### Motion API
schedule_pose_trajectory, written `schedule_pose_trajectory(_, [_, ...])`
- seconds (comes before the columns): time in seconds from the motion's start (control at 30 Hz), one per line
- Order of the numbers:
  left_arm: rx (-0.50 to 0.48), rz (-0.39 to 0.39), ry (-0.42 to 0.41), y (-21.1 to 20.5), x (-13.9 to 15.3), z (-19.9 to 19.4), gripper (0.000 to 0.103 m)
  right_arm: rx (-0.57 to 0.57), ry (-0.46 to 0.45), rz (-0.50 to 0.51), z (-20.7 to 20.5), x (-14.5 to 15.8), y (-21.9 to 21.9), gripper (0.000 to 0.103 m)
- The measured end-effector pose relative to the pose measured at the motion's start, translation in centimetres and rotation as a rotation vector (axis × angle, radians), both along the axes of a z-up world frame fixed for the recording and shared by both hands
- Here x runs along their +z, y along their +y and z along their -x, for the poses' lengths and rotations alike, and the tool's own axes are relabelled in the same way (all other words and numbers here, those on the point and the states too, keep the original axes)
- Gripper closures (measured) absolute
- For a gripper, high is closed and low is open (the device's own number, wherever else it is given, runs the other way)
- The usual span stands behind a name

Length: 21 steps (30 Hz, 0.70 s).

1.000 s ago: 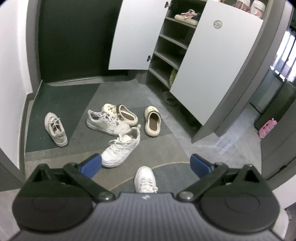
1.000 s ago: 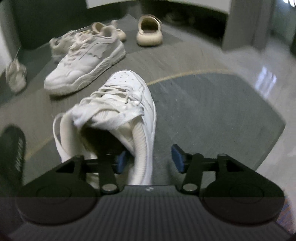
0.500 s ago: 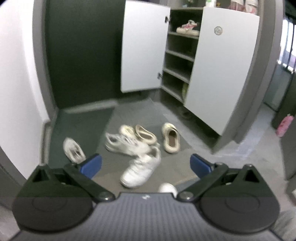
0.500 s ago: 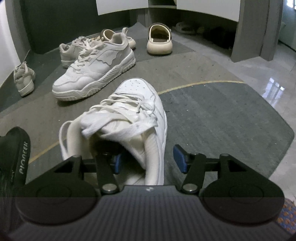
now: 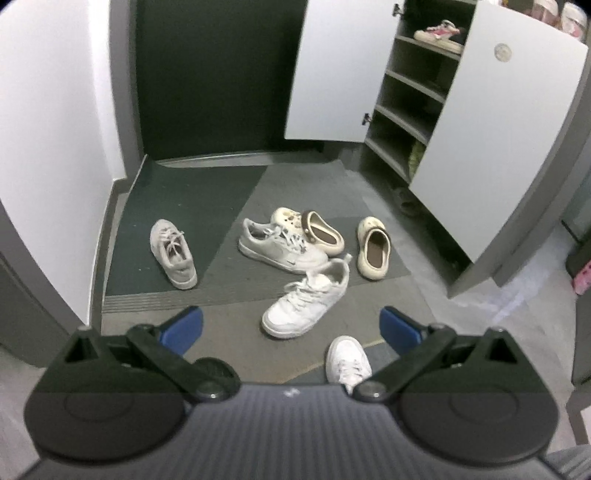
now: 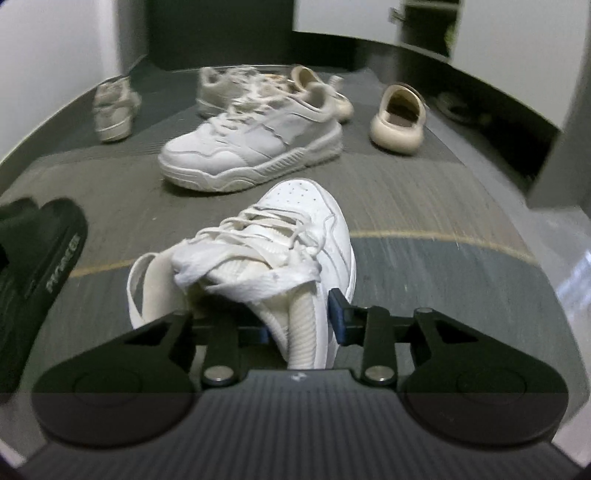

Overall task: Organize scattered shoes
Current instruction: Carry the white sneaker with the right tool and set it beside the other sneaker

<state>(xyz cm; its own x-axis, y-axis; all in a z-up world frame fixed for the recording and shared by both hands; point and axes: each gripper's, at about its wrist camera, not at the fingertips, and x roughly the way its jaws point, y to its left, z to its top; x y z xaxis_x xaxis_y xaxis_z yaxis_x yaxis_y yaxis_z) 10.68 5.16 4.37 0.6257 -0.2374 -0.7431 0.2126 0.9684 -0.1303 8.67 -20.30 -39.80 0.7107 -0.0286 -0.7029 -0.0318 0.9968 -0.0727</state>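
My right gripper (image 6: 299, 321) is shut on the right collar wall of a white sneaker (image 6: 295, 236), one pad inside the shoe and one outside; the sneaker points away on the floor and also shows in the left wrist view (image 5: 347, 360). Its white mate (image 6: 251, 147) lies just beyond, also in the left wrist view (image 5: 306, 299). Farther off are a grey-white sneaker (image 5: 280, 247), another (image 5: 173, 254) to the left, and two beige clogs (image 5: 373, 251) (image 5: 321, 236). My left gripper (image 5: 291, 325) is open and empty, held high above the floor.
An open shoe cabinet (image 5: 406, 96) with white doors (image 5: 491, 147) stands at the back right, a pink-and-white shoe (image 5: 439, 33) on its top shelf. A black slipper (image 6: 37, 266) lies left of the held sneaker. White wall (image 5: 55, 129) on the left.
My right gripper has closed on the white sneaker's collar; it was open around it before. My left gripper swung up and back down, still open.
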Motion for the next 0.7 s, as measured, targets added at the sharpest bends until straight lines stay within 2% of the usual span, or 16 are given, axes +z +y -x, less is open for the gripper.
schedule_pose_trajectory(0.07, [0.011, -0.012, -0.001, 0.5, -0.2, 0.0, 0.0, 0.067, 0.016, 0.006, -0.1, 0.0, -1.1, 0.069])
schedule_pose_trajectory(0.17, [0.026, -0.025, 0.016, 1.2, -0.8, -0.3, 0.0, 0.047, 0.049, -0.067, -0.3, -0.1, -3.0, 0.069])
schedule_pose_trajectory(0.27, [0.046, -0.038, 0.024, 1.6, -1.1, -0.9, 0.0, 0.023, 0.084, -0.106, -0.1, -0.4, -3.7, 0.064])
schedule_pose_trajectory(0.33, [0.052, -0.046, 0.026, 1.7, -1.3, -1.4, 0.0, 0.041, 0.151, -0.132, 0.0, -0.2, -3.9, 0.045])
schedule_pose_trajectory(0.37, [0.056, -0.05, 0.026, 1.8, -1.4, -1.6, 0.0, 0.051, 0.185, -0.144, 0.0, 0.0, -4.0, 0.024])
schedule_pose_trajectory(0.4, [0.059, -0.057, 0.025, 1.7, -1.6, -2.0, 0.0, 0.06, 0.218, -0.157, 0.0, 0.1, -4.1, 0.017])
schedule_pose_trajectory(0.47, [0.081, -0.09, 0.031, 1.1, -2.3, -3.1, 0.0, 0.071, 0.257, -0.168, -0.1, 0.9, -4.4, 0.017])
schedule_pose_trajectory(0.53, [0.093, -0.087, 0.071, 0.8, -3.1, -3.9, 0.0, 0.027, 0.275, -0.204, -0.3, 2.7, -5.4, 0.017])
schedule_pose_trajectory(0.63, [0.079, -0.022, 0.178, 0.2, -4.8, -5.1, 0.0, -0.029, 0.266, -0.203, -0.4, 6.3, -6.5, 0.017])
schedule_pose_trajectory(0.7, [0.067, -0.008, 0.212, -0.3, -5.4, -5.4, 0.0, -0.061, 0.204, -0.172, -0.4, 9.6, -7.1, 0.017])
